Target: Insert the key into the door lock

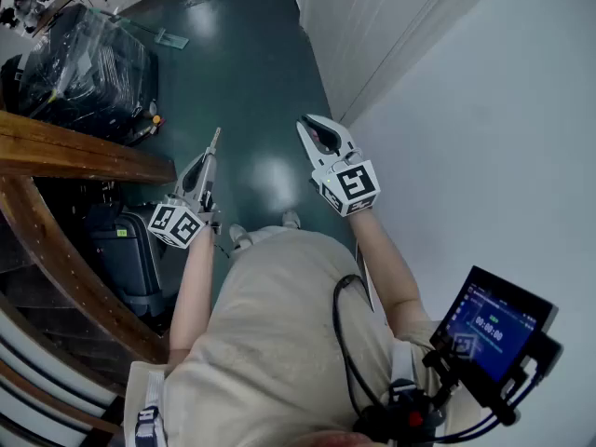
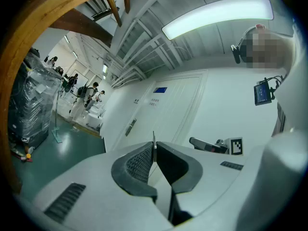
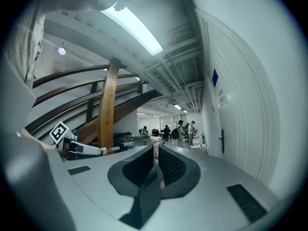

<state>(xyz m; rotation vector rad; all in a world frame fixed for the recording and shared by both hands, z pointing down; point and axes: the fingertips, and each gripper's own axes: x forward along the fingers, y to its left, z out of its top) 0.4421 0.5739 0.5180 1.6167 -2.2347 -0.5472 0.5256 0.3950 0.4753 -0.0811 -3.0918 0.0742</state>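
My left gripper (image 1: 213, 144) is shut on a thin metal key (image 2: 153, 138), whose blade sticks out past the jaw tips. In the right gripper view the key (image 3: 113, 149) shows at the end of that gripper, pointing level. The right gripper (image 1: 312, 122) is held beside it, jaws together with nothing between them. A white door (image 2: 159, 112) with a dark lever handle (image 2: 130, 127) stands ahead of the left gripper and some way off. The same handle (image 3: 222, 141) appears at the right of the right gripper view.
A black load wrapped in plastic film (image 1: 88, 73) stands on the green floor (image 1: 251, 82) at the left. A curved wooden beam (image 1: 74, 152) runs close by my left side. Several people (image 2: 89, 93) stand far down the hall. A small screen (image 1: 494, 329) hangs at the person's chest.
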